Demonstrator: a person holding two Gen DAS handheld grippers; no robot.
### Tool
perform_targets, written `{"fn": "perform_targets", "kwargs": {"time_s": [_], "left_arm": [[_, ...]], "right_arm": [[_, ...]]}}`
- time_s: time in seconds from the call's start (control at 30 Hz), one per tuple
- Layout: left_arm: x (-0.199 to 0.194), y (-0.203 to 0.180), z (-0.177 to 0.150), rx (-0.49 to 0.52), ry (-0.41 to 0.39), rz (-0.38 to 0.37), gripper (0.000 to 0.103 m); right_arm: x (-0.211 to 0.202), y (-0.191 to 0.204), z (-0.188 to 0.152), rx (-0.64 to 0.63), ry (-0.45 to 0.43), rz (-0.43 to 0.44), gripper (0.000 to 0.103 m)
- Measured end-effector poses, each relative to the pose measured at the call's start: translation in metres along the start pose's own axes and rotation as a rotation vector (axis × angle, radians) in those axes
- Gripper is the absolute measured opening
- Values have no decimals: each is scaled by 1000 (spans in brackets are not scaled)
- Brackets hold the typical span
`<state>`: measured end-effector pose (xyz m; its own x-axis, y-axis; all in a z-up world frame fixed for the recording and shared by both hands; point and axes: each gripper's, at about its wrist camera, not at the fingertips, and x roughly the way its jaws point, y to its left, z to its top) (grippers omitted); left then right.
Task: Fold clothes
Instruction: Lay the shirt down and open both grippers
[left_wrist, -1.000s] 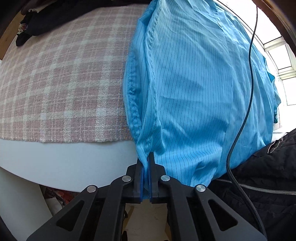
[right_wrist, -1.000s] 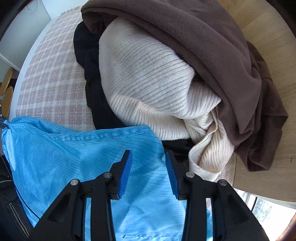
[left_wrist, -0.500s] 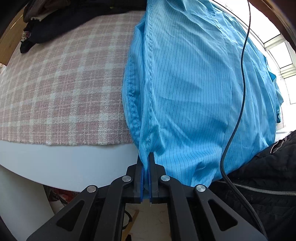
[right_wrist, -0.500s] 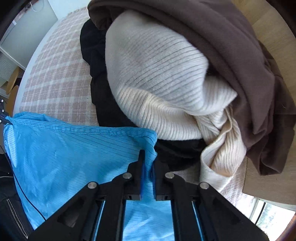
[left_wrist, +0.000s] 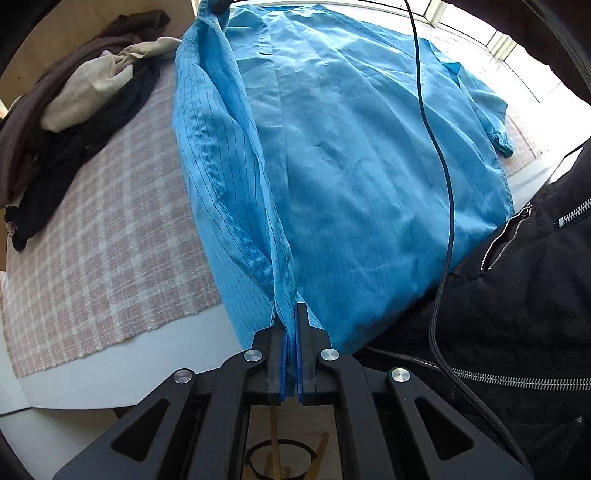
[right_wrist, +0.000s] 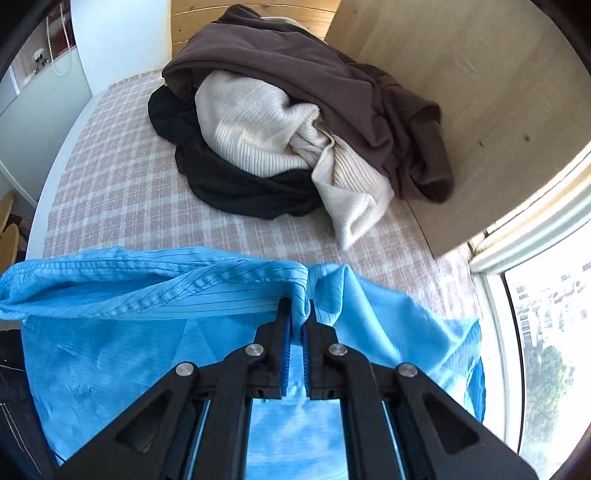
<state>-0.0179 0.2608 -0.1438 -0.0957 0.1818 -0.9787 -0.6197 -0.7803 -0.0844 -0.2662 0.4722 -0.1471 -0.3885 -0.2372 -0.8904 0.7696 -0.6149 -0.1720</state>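
Left wrist view: the left gripper (left_wrist: 291, 325) is clamped shut on the near edge of the blue garment (left_wrist: 362, 177), which lies across the checked cloth (left_wrist: 103, 251) on the desk (left_wrist: 122, 373). Right wrist view: the right gripper (right_wrist: 297, 318), fingers closed, pinches the garment's bunched far edge, with a clothes pile (right_wrist: 280, 133) beyond.
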Motion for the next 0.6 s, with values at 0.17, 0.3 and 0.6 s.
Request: {"fn": "perform_targets", "kwargs": {"time_s": [0.17, 0.3, 0.6], "left_arm": [[19, -48, 13, 81, 23, -87, 3], [53, -63, 20, 61, 81, -191, 12], [43, -39, 2, -44, 43, -223, 11]], "right_arm": [[-2, -7, -69, 115, 70, -38, 5], [22, -19, -107, 211, 193, -107, 6], [-1, -40, -125, 383, 170, 5, 40]]}}
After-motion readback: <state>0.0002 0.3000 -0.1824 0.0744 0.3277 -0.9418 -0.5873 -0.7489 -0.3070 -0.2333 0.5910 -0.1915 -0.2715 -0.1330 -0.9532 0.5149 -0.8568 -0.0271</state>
